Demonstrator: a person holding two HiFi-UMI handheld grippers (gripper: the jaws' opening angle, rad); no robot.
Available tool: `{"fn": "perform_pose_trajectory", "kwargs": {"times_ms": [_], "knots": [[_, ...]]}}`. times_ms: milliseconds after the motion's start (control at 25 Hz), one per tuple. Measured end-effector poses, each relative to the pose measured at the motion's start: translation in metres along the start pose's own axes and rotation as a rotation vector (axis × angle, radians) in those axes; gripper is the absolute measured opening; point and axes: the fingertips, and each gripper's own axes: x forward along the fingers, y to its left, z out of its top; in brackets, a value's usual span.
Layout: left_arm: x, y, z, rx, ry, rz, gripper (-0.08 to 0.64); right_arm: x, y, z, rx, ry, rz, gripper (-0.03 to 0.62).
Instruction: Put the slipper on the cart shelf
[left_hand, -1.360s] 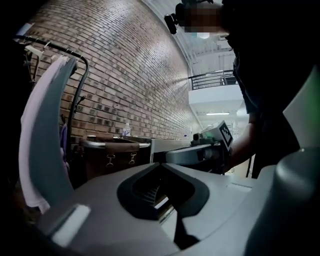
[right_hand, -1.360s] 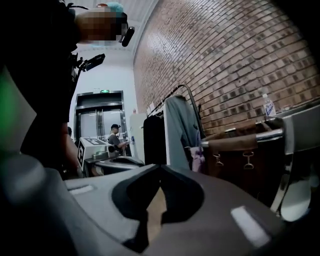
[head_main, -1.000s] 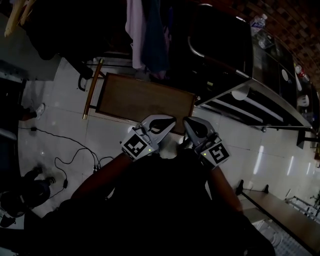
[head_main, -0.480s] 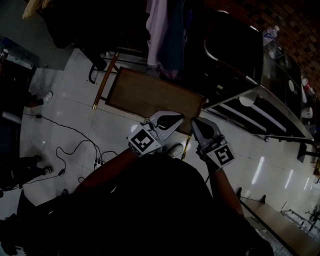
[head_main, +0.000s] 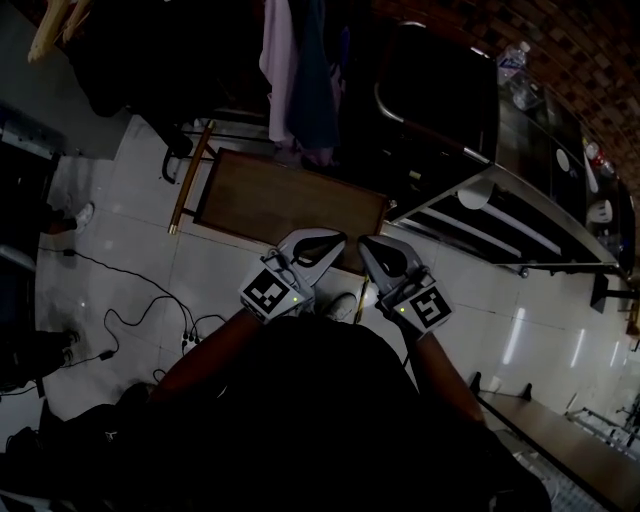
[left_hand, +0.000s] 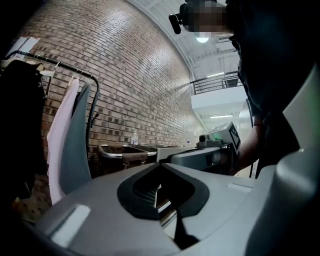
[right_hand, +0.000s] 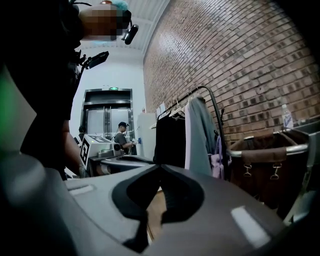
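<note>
**Desk:** What's the floor like from where you sit?

**Me:** I see glossy white tiles (head_main: 120, 225) with a black cable (head_main: 130, 275) trailing across them on my left. A brown wooden board (head_main: 290, 205) lies flat just ahead of the 2 grippers.

**Desk:** And the room?

**Me:** There's a brick wall (left_hand: 130, 75), a rack of hanging clothes (head_main: 295, 80) and a dark laundry bin (head_main: 430, 100). The steel cart (head_main: 480, 210) stands on my right.

**Desk:** Grippers?

**Me:** My left gripper (head_main: 338, 240) and right gripper (head_main: 365, 243) sit side by side. Each has its jaws pressed together on nothing.

**Desk:** The slipper?

**Me:** A pale shoe-like shape (head_main: 343, 303) lies on the tiles under the grippers, well apart from the cart. It's too dim for me to tell whether it's the slipper.
</note>
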Motion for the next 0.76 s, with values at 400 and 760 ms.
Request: {"fn": "perform_pose_trajectory", "kwargs": {"times_ms": [400, 760], "knots": [[0.007, -0.015, 0.002, -0.051, -0.003, -0.031, 0.000, -0.010, -0.001, -0.003, -0.007, -0.009, -0.015, 0.002], [0.011, -0.024, -0.002, -0.035, -0.009, -0.059, 0.000, -0.019, -0.003, -0.005, -0.003, -0.007, -0.037, 0.002]]}}
